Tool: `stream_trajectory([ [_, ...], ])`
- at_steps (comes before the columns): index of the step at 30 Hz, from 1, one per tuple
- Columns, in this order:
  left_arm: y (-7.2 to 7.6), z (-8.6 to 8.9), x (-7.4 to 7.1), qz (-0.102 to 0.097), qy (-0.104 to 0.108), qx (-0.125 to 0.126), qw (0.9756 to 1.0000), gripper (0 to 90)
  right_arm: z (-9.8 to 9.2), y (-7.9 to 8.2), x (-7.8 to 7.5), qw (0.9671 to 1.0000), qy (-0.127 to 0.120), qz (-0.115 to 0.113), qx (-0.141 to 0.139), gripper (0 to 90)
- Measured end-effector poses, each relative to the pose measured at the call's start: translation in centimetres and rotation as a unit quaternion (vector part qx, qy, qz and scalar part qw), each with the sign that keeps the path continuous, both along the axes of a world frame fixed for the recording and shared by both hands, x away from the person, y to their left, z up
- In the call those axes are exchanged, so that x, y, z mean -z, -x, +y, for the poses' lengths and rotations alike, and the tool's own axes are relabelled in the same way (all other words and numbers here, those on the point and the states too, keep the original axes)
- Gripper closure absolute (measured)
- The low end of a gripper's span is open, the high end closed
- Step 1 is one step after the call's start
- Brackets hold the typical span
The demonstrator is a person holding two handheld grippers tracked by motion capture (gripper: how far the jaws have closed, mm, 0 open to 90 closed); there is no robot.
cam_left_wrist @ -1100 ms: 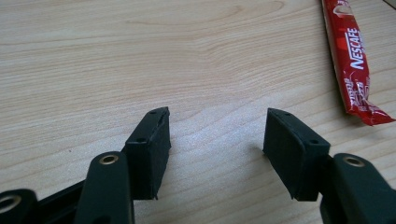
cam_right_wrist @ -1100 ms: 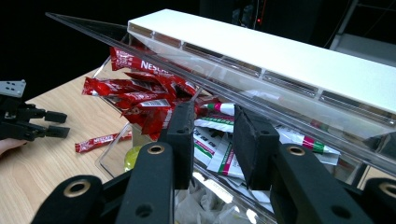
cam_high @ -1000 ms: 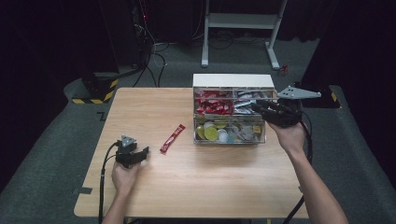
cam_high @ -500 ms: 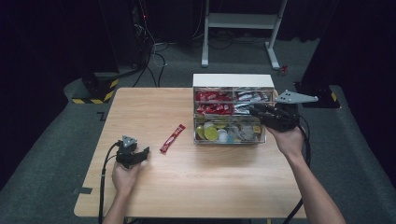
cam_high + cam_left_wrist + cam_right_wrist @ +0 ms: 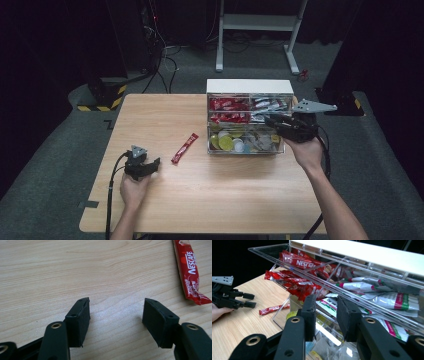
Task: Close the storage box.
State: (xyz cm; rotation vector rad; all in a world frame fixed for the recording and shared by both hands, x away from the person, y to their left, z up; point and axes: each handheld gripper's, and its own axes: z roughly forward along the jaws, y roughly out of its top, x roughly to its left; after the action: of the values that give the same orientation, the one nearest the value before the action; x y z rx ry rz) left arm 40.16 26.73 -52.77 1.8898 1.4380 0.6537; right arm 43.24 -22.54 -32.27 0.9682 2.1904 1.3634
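The clear drawer box (image 5: 248,125) stands at the table's (image 5: 200,200) far edge, right of middle; red sachets fill its top-left tray, white-green ones the right, coloured pods below; the right gripper (image 5: 325,312), jaws narrowly parted on nothing, noses into its front; a red Nescafé stick (image 5: 184,148) lies mid-table; the left gripper (image 5: 116,315) gapes empty near the left edge.

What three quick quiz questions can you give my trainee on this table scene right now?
1. True or false: the left gripper holds the loose red sachet.
2. What lies between the left gripper's jaws? A) bare table B) a sachet C) a yellow disc
3. What does the right gripper point at?

Key:
1. False. Its jaws stand open and the sachet lies apart on the table.
2. A.
3. The clear drawer organizer.
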Motion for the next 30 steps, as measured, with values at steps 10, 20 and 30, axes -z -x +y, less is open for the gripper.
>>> stream_trajectory([
  [10,0.0,-0.1,0.0,-0.001,-0.003,0.0,1.0,39.0,-0.2,0.0,0.7,1.0,-0.002,0.004,0.001,68.9],
  [20,0.0,-0.1,0.0,0.0,-0.003,0.0,1.0,38.8,-0.4,0.1,1.4,1.0,0.004,0.004,0.004,68.8],
  [30,0.0,-0.1,0.0,0.0,-0.003,0.0,1.0,38.8,-0.8,0.2,1.9,0.9999,0.002,0.006,0.009,66.7],
])
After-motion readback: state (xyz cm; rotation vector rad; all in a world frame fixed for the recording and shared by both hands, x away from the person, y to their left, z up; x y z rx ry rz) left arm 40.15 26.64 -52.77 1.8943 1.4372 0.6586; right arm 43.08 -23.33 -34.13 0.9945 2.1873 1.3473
